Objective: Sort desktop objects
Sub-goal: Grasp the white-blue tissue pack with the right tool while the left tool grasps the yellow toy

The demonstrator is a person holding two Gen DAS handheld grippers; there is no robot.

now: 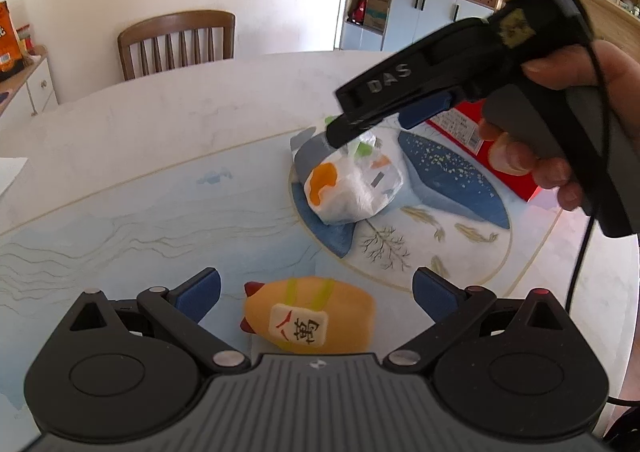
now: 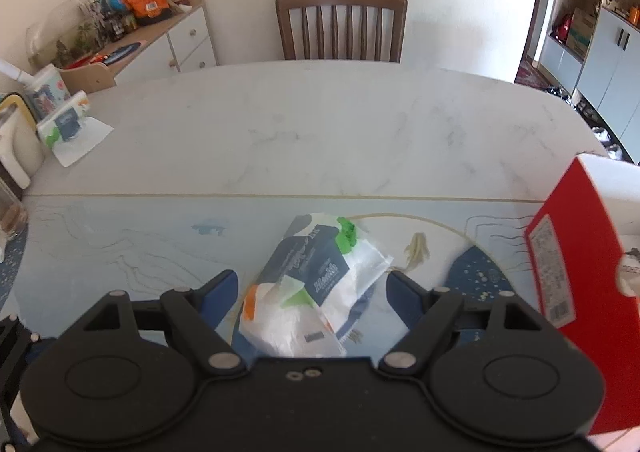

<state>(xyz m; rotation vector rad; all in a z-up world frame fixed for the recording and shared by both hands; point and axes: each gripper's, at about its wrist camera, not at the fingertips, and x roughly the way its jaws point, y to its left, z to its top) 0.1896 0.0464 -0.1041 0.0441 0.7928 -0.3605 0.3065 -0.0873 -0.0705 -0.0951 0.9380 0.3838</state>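
An orange plush toy (image 1: 310,316) with a white tag lies on the table between the fingers of my open left gripper (image 1: 316,294), which does not touch it. A white plastic tissue pack (image 1: 352,184) with orange, green and navy print lies further on, on the blue mat. My right gripper (image 1: 364,120) hovers over that pack, held by a hand. In the right wrist view the pack (image 2: 312,288) lies between the open fingers of the right gripper (image 2: 310,294). A red box (image 2: 572,256) stands at the right.
The red box also shows in the left wrist view (image 1: 480,132) behind the right gripper. A wooden chair (image 2: 342,26) stands at the table's far side. A second tissue pack (image 2: 66,122) and a white container lie at the table's left edge. A sideboard (image 2: 160,40) carries snacks.
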